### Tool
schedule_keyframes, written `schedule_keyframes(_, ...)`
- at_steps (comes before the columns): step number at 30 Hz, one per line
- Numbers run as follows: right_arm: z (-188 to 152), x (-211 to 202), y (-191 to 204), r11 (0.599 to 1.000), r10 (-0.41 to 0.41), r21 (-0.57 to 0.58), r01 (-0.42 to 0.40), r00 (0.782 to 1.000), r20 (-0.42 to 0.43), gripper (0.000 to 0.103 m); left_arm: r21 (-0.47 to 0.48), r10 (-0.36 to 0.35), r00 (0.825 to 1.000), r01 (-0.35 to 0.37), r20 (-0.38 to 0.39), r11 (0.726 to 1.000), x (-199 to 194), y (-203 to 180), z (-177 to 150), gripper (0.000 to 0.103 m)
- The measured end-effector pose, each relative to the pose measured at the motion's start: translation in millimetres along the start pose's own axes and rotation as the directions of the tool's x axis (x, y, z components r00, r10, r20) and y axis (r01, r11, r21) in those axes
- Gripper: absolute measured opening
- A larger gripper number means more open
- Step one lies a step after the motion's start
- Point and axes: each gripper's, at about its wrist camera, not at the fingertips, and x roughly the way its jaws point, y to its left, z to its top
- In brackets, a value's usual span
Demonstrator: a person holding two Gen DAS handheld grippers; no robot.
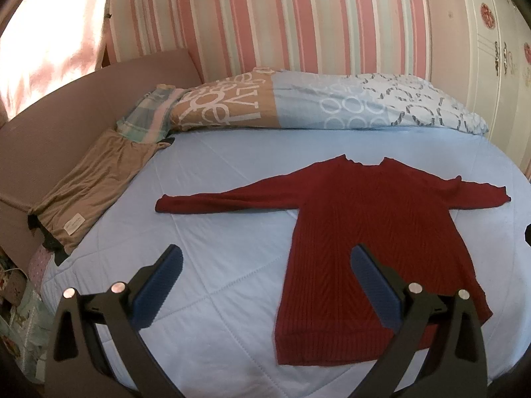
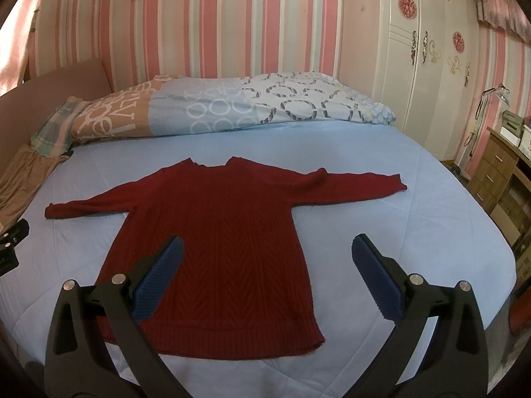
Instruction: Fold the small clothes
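Note:
A dark red knit sweater (image 1: 375,232) lies flat on the light blue bed (image 1: 215,232), sleeves spread out to both sides, hem toward me. It also shows in the right wrist view (image 2: 215,232). My left gripper (image 1: 265,255) is open and empty, held above the bed near the sweater's left hem side. My right gripper (image 2: 267,248) is open and empty, above the sweater's lower right part. The left gripper's edge shows at the far left of the right wrist view (image 2: 11,242).
A folded brown garment (image 1: 89,192) lies at the bed's left edge by the headboard (image 1: 49,116). A patterned duvet (image 1: 298,106) is bunched along the far side. A white wardrobe (image 2: 424,66) and a wooden drawer unit (image 2: 497,172) stand to the right.

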Motion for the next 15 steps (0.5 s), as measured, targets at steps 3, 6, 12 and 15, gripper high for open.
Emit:
schedule_keyframes(3,0,0,0,1.0,0.001,0.001,-0.001,1.0,-0.002,0.1,0.001,-0.004,1.0,0.004,-0.004,1.0,2,-1,-2,0.101)
schedule_keyframes(6,-2,1,-1,1.0,0.0,0.0,0.0,1.0,-0.003,0.1,0.004,-0.003,1.0,0.003,-0.008,1.0,4,-3,-3,0.102)
schedule_keyframes(12,1,13,-20,0.998,0.035,0.043,-0.035,0.999,-0.01,0.1,0.019,0.022,1.0,-0.022,-0.011,1.0,13,-14,5,0.101)
schedule_keyframes(15,9,27,-49,0.996,0.019,0.089,-0.017,1.0,-0.012,0.1,0.059,0.035,0.999,-0.035,-0.008,0.998,19,-30,15,0.102)
